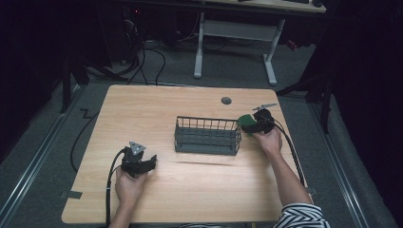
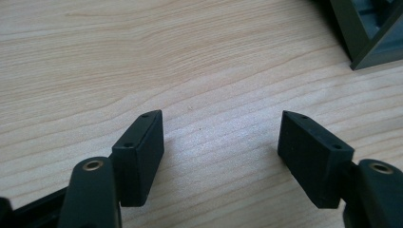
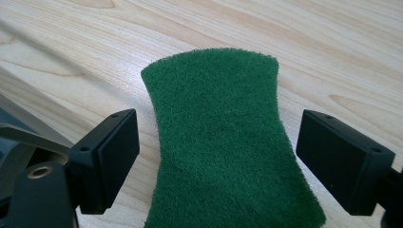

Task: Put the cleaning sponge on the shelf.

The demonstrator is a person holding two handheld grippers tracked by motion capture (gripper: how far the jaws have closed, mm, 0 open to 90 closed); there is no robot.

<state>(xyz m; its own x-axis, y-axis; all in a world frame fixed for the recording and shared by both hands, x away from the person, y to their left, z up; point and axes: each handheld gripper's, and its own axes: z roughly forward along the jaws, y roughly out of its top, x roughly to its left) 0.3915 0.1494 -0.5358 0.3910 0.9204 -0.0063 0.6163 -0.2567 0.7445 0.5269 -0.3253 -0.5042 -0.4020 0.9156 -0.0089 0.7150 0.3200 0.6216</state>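
A flat green scouring pad of coarse felted fibre lies on the pale wood-grain table, just beside the right end of the dark grey wire basket, which stands in the middle of the table. The right gripper sits over the pad with its black fingers apart, one on each long side of the pad with a gap on both sides, so nothing is clamped. Straddling the pad across its narrow waist makes sense: that is the thinnest span, so the two fingers can close on it squarely without crumpling the ends. In the high view the pad shows as a green patch at the basket's right end, right beside the top rim, with the right gripper angled toward the basket. I would judge the work to be either picking the pad up to put it in the basket or setting it down beside it; the pictures alone do not decide which.

The left gripper rests well apart from the basket, toward its near left, low over bare table. Its fingers also stand apart with nothing between them, and a corner of the basket shows at the upper right of its view. It looks parked there to keep out of the way.
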